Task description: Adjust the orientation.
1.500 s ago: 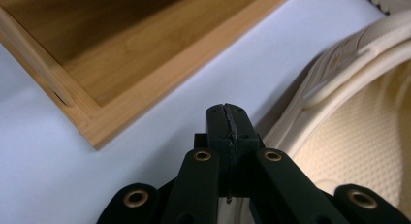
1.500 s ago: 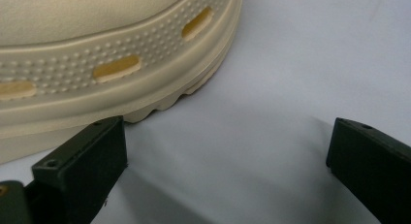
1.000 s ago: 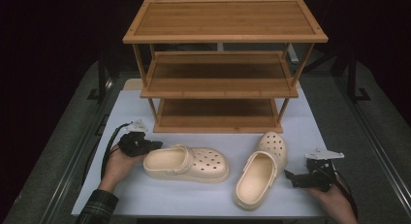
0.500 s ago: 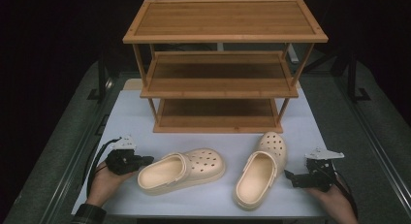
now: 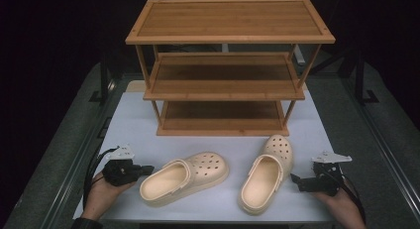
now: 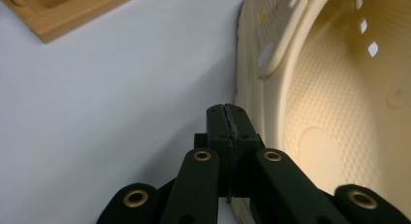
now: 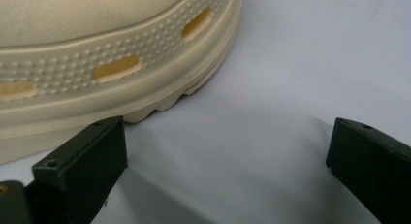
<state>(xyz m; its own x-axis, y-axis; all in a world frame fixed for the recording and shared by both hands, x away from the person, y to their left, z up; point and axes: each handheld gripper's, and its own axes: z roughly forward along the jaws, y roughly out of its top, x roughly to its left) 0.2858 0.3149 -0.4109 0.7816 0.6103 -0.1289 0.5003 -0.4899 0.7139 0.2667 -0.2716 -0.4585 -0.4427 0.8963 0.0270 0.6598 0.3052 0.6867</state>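
While both clogs lie on the white counter (image 5: 317, 135) before the wooden rack (image 5: 225, 80), the left hand-held gripper (image 5: 146, 168), jaws pressed together with nothing between, sits at the heel rim of the left clog (image 5: 185, 177), whose long axis runs up-right. Right hand-held gripper (image 5: 295, 179), spread, waits beside the right clog (image 5: 267, 172). Left gripper view shows the footbed texture; high view shows the rack.

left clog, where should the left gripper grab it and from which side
Probably the heel-end rim of the left clog, approached from the left gripper side. The shoe lies sole down with its opening up and its heel toward that gripper, so one jaw could go inside the opening and one outside the thin wall. The left gripper's jaws are shut now beside that rim; they must open first.
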